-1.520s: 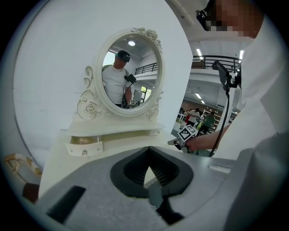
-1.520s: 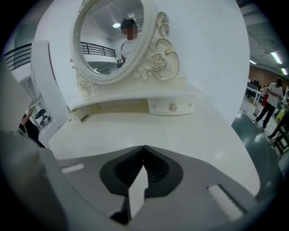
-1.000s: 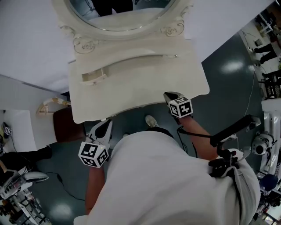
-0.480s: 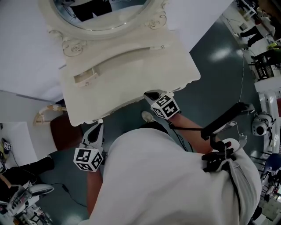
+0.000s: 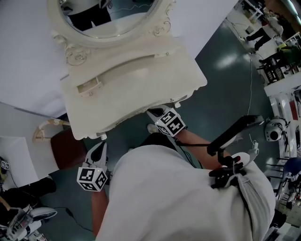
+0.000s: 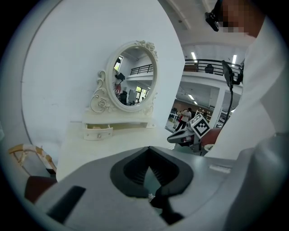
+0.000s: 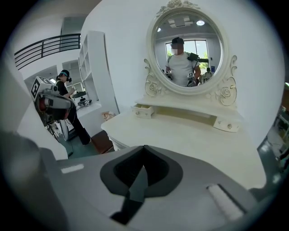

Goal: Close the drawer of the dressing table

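Drawer (image 5: 88, 86) left of the mirror (image 5: 108, 14) is standing open, closing not begun, while I am keeping left gripper (image 5: 99, 148) and right gripper (image 5: 154, 113) at the surface (image 5: 155, 89) front edge, jaws closed, empty.

Your table (image 5: 136, 94) looks like smooth, cream-painted wood with a soft sheen; its mirror (image 5: 110, 14) is glossy glass. The floor (image 5: 225, 75) is shiny, while your left gripper (image 6: 149, 152) and right gripper (image 7: 144, 153) are matt grey plastic.
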`<act>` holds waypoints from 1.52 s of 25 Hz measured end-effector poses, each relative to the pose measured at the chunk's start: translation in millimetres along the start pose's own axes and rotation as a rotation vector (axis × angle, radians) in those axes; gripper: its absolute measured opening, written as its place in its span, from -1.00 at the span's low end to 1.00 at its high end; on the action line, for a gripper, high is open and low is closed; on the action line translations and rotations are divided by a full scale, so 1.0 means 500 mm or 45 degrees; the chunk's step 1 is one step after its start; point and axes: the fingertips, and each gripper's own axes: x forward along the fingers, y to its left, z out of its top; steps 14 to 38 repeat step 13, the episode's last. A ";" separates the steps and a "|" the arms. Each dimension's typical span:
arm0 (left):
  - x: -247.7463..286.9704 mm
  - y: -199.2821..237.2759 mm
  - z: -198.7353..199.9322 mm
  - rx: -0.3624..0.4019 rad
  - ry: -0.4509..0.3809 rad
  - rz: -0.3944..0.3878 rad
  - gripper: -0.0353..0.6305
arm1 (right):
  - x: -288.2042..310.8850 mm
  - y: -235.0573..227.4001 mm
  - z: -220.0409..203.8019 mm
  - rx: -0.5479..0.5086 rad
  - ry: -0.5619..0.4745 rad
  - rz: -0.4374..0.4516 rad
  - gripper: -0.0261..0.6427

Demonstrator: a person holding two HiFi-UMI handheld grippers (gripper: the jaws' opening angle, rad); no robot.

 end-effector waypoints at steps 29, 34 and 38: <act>0.001 -0.048 -0.107 0.016 0.122 -0.192 -0.89 | -0.112 0.098 -0.134 0.058 0.110 -0.087 -0.92; 0.001 -0.048 -0.107 0.016 0.122 -0.192 -0.89 | -0.112 0.098 -0.134 0.058 0.110 -0.087 -0.92; 0.001 -0.048 -0.107 0.016 0.122 -0.192 -0.89 | -0.112 0.098 -0.134 0.058 0.110 -0.087 -0.92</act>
